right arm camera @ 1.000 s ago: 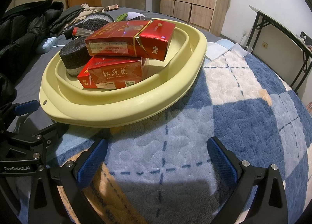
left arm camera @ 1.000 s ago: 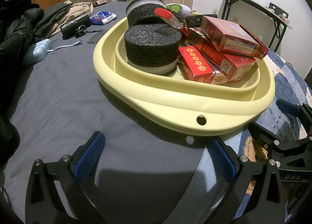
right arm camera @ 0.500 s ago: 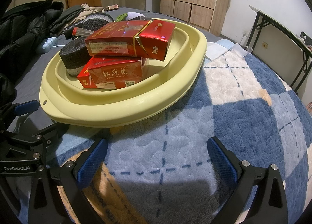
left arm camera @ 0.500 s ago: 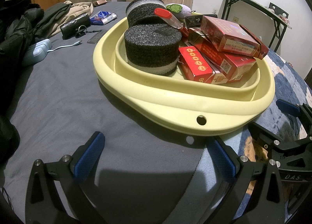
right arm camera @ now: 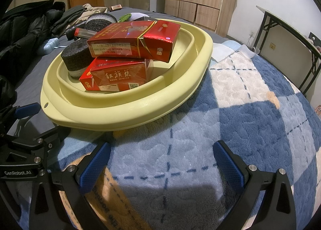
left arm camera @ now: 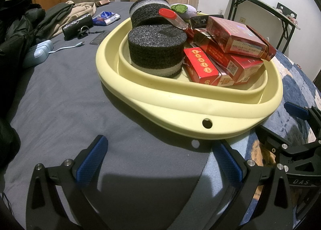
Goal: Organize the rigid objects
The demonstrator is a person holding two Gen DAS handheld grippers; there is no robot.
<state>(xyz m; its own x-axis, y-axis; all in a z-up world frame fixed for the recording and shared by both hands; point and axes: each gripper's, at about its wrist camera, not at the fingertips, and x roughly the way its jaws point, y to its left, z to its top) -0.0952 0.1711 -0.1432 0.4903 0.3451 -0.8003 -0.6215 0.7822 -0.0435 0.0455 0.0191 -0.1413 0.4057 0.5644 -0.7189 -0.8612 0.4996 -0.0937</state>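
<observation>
A pale yellow basin sits on the bed. Inside it lie two black foam discs, several red cartons stacked on one another, and a clear tube with a red cap. My left gripper stands open just in front of the basin's near rim, holding nothing. My right gripper is open over the blue checked blanket, also empty, with the basin ahead to its left. Each gripper shows at the edge of the other's view.
Dark jackets and clothes pile up at the far left. A black pouch, a blue packet, a pale blue charger with cable and a small comb lie on the grey sheet. A green-and-white plush sits behind the basin. A black-legged table stands at right.
</observation>
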